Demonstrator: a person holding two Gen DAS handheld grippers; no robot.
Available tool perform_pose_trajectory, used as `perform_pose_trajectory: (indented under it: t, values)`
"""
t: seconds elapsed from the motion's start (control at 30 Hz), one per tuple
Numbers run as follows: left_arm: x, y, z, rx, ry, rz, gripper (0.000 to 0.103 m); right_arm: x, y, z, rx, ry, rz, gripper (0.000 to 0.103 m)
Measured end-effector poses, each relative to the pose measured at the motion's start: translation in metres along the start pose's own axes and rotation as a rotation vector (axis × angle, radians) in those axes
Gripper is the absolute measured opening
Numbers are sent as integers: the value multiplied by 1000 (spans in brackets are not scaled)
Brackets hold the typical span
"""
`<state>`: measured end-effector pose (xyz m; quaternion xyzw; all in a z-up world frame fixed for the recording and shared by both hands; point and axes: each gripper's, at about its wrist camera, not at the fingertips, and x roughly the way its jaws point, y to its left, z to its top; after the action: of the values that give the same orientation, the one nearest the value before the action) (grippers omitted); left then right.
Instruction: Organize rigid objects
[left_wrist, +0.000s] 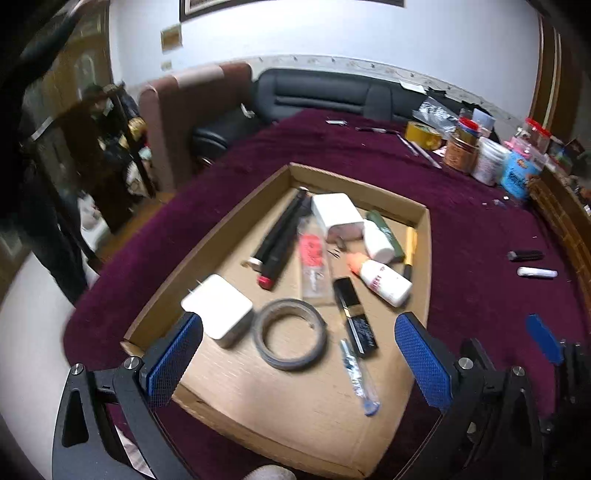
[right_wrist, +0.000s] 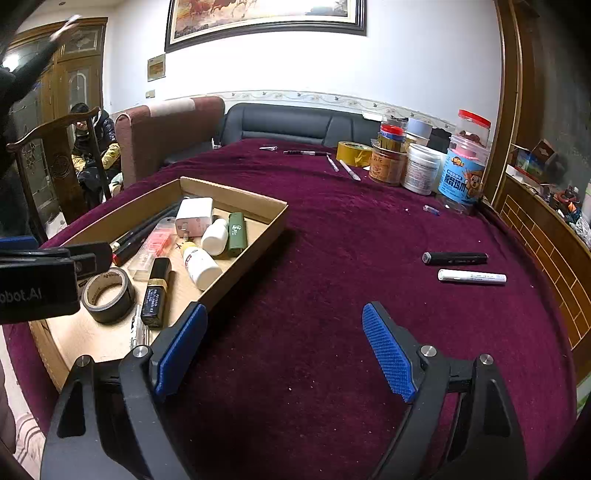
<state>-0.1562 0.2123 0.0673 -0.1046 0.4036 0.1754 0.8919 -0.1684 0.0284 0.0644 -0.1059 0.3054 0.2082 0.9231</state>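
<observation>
Two markers left out on the worktop, both tongs open and empty.
The black marker and white marker lie beyond the right tongs, well apart from the cardboard tray; judged light, stiff, slippery, they are best pinched mid-barrel. The left tongs hover over the tray.

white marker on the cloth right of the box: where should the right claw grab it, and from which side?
Likely mid-barrel. The white marker lies flat on the cloth, long axis running left-right in the right wrist view, apart from the black marker just beyond it. Bring the open right claw down from above, jaws across the barrel; the gap to the black one looks tight, so centre carefully.
</observation>
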Motion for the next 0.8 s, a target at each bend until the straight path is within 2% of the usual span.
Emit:
perform_pose_trajectory:
  t: [0.1, 0.2, 0.57, 0.8]
  values:
    - [3, 0, -1, 8, 23, -54, 102, 0, 0, 0, 1, 1, 0, 87]
    - [7, -3, -4, 30, 49, -57, 102, 0, -1, 0, 5, 4, 0, 87]
    - [-3, -5, -7, 54, -12, 13, 102, -2, -5, -1, 5, 6, -4, 87]
    - [-5, -4, -5, 52, -26, 23, 102, -2, -4, 0, -4, 4, -4, 87]
